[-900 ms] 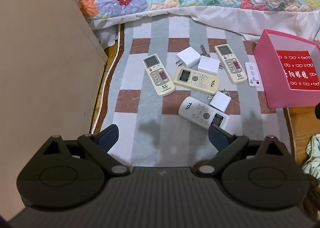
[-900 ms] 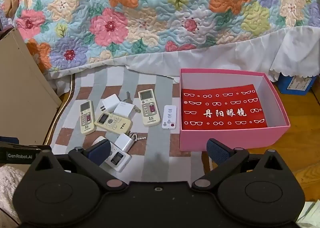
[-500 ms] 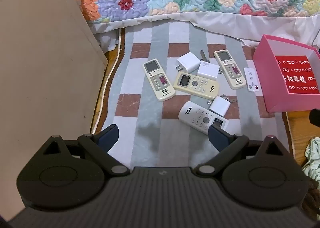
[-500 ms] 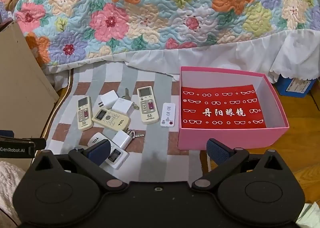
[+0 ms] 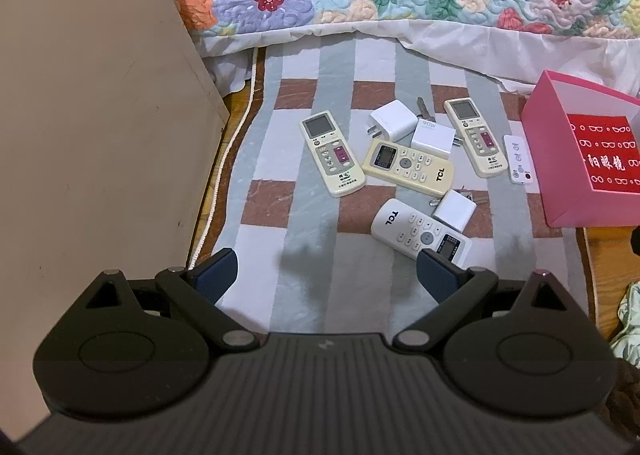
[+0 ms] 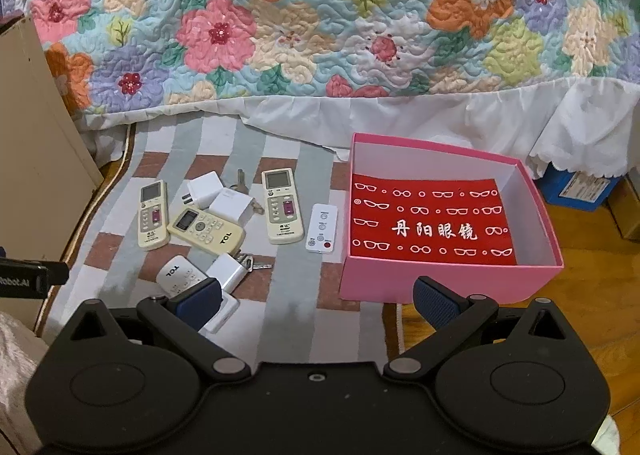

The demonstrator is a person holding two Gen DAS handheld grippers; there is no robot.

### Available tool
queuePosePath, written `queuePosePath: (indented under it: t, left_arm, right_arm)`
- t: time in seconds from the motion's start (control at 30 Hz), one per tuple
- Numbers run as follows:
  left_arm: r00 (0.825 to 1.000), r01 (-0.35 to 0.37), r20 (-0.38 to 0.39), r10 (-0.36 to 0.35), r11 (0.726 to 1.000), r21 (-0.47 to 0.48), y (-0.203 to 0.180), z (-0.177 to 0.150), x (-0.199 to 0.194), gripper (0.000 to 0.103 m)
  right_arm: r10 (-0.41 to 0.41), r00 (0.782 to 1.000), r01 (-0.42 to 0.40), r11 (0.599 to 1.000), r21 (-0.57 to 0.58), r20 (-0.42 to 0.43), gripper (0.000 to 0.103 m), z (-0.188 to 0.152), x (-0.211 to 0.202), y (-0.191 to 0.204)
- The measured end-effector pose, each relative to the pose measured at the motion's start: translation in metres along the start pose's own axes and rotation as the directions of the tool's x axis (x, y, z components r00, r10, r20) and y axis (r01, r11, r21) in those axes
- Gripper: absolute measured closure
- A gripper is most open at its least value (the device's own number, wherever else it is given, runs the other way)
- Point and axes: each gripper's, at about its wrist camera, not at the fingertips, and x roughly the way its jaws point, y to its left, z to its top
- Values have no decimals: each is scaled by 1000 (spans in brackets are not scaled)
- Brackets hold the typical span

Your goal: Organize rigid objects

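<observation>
Two claws hover over a checked floor mat beside a bed with a flowered quilt. The left claw is spread wide with nothing between its blue pads, and so is the right claw.

Scattered on the mat are five remotes: a cream one with a screen on the left, a yellowish TCL remote lying crosswise, a white TCL remote nearest the left claw, another cream one farther right, and a small white remote just beside the pink box. Three white plug adapters and some keys lie among them. The open box sits on the mat's right edge, holding only a red card printed with glasses.
</observation>
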Motion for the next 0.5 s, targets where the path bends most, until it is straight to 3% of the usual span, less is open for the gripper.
queuePosePath:
  t: [0.5]
  left_arm:
    - [1000, 17, -3, -17, 1000, 1, -2, -3, 2, 6]
  right_arm:
    - [-17, 1000, 16, 999, -45, -8, 0, 0, 2, 8]
